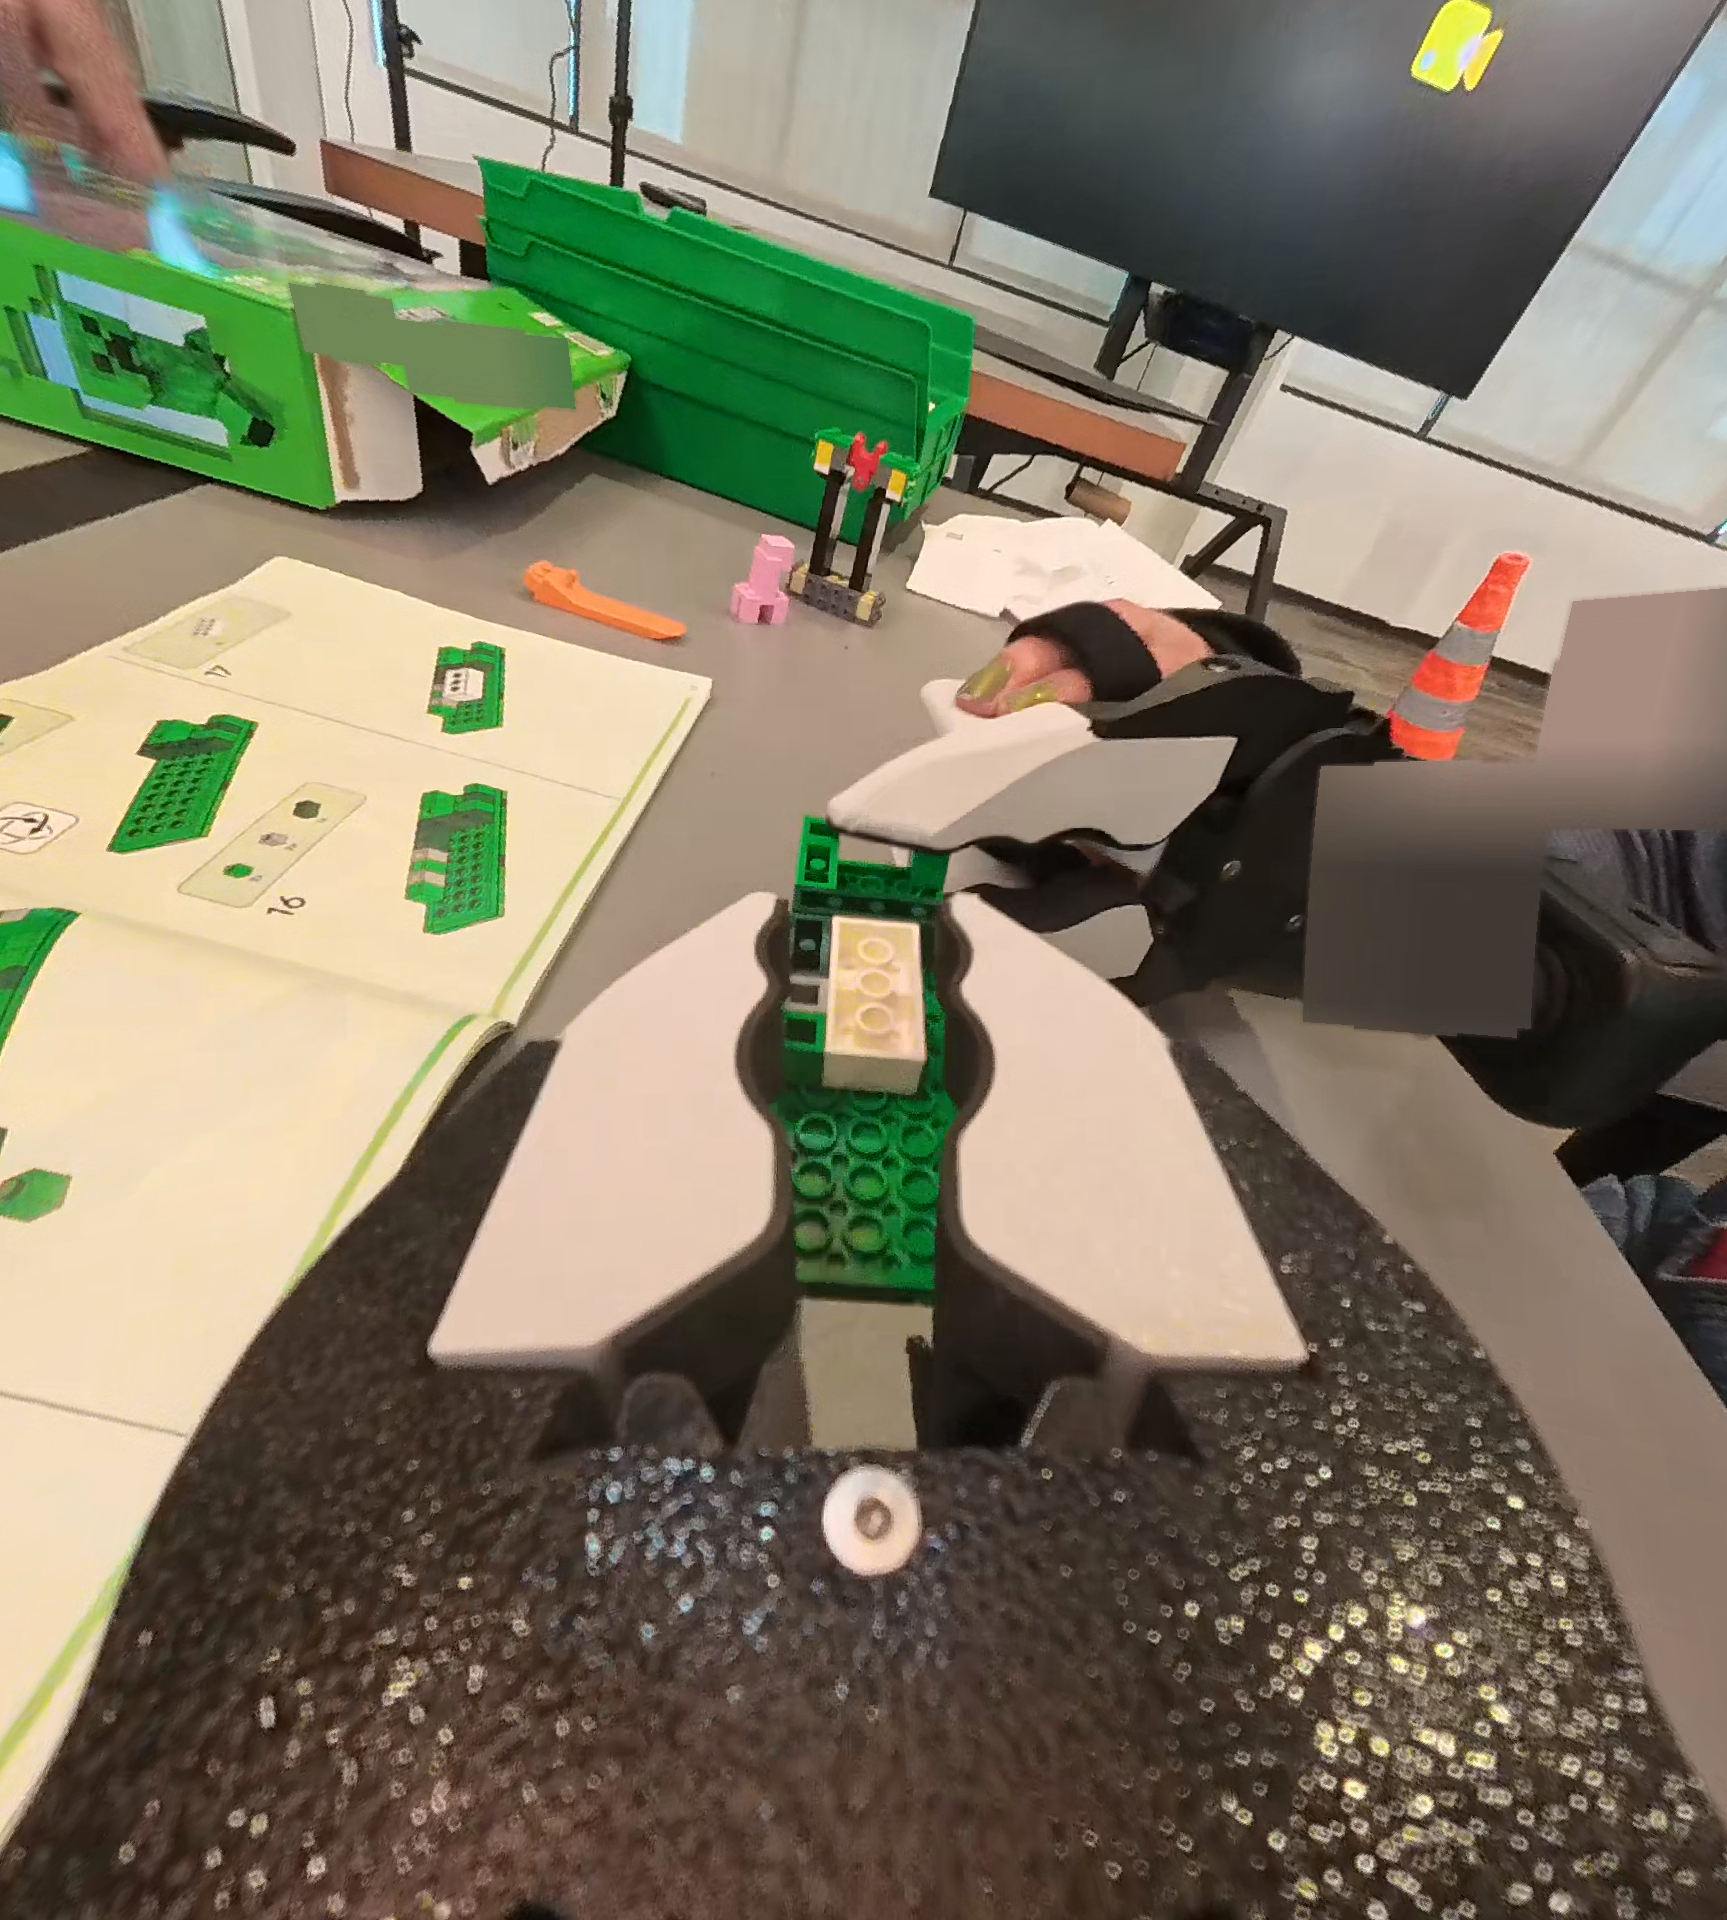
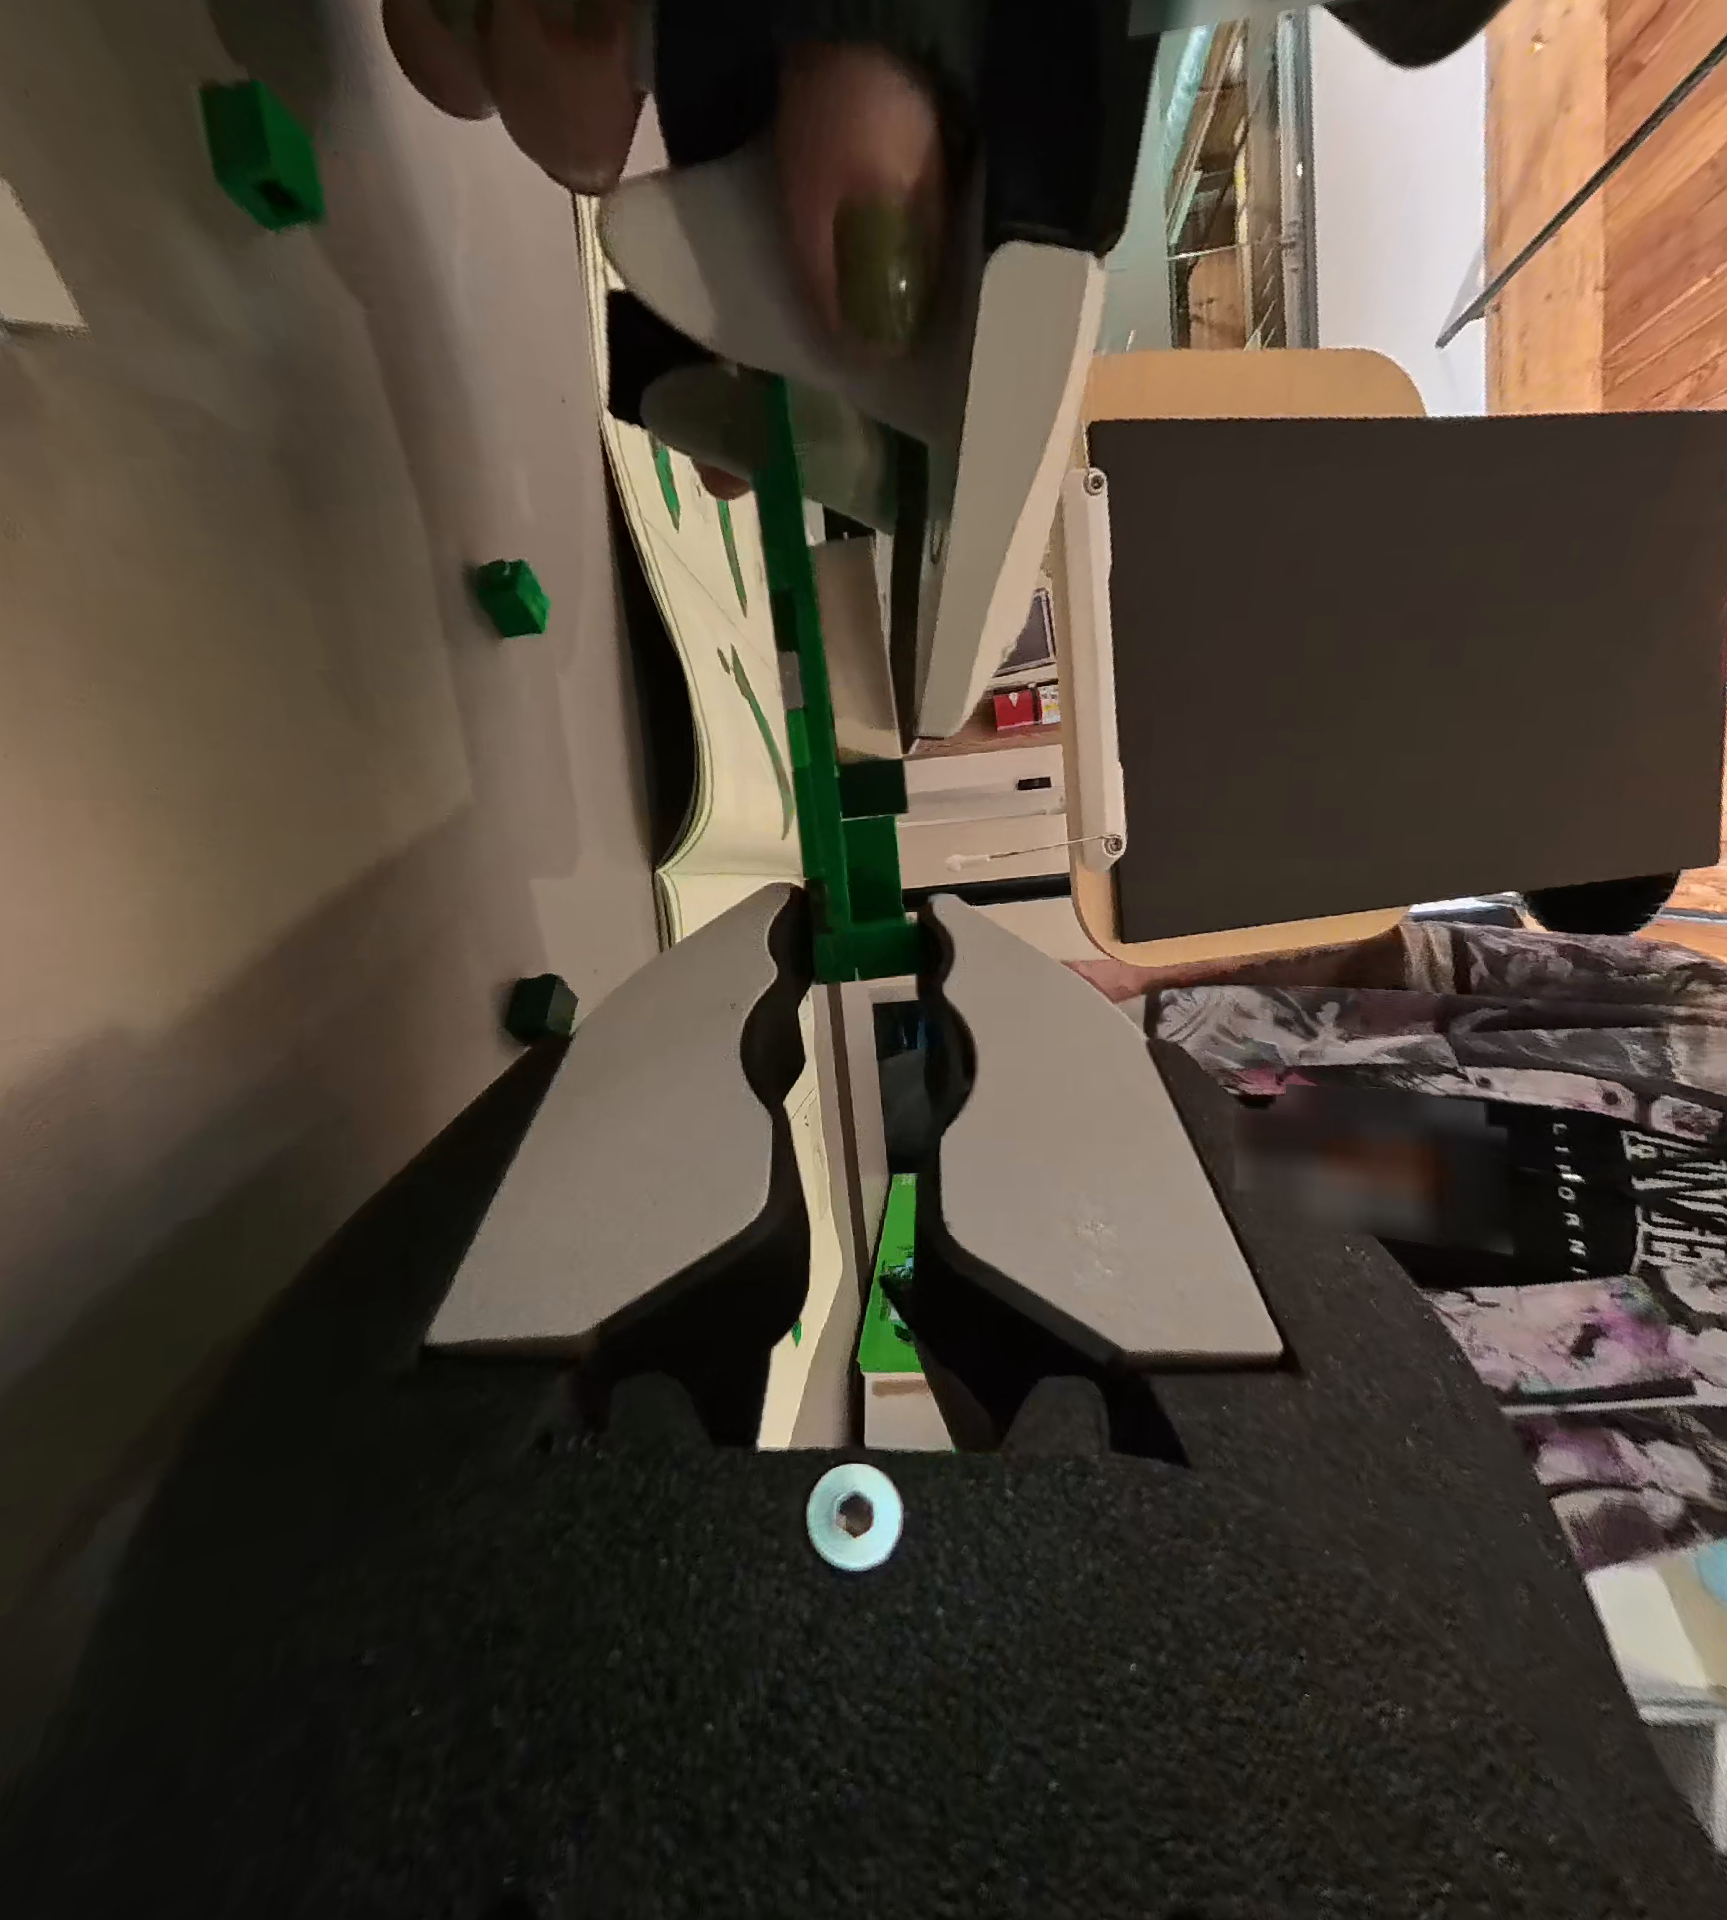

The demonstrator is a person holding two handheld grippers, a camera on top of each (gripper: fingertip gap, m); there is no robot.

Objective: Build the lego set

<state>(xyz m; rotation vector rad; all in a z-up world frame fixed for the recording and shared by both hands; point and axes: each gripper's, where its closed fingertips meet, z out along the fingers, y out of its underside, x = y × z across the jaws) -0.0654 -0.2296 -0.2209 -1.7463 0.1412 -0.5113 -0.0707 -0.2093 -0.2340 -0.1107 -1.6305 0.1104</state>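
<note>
A long green lego assembly (image 1: pixel 864 1174) with a white brick (image 1: pixel 874 1003) on top is held above the grey table (image 1: pixel 786 727). My left gripper (image 1: pixel 864 920) is shut on its sides around the white brick. My right gripper (image 1: pixel 895 842) comes in from the right and is shut on the assembly's far end. In the right wrist view, my right gripper (image 2: pixel 864 940) clamps the near end of the green assembly (image 2: pixel 817 790). The left gripper's fingers (image 2: pixel 1004 468) hold the far end. A hand (image 1: pixel 1046 665) rests on the right gripper's upper finger.
An open instruction booklet (image 1: pixel 267 935) lies at the left. Behind it are a green box (image 1: pixel 111 353) and a green bin (image 1: pixel 734 343). An orange separator tool (image 1: pixel 604 603), a pink figure (image 1: pixel 765 582) and a small model (image 1: pixel 848 530) stand further back. Loose green bricks (image 2: pixel 511 597) lie on the table.
</note>
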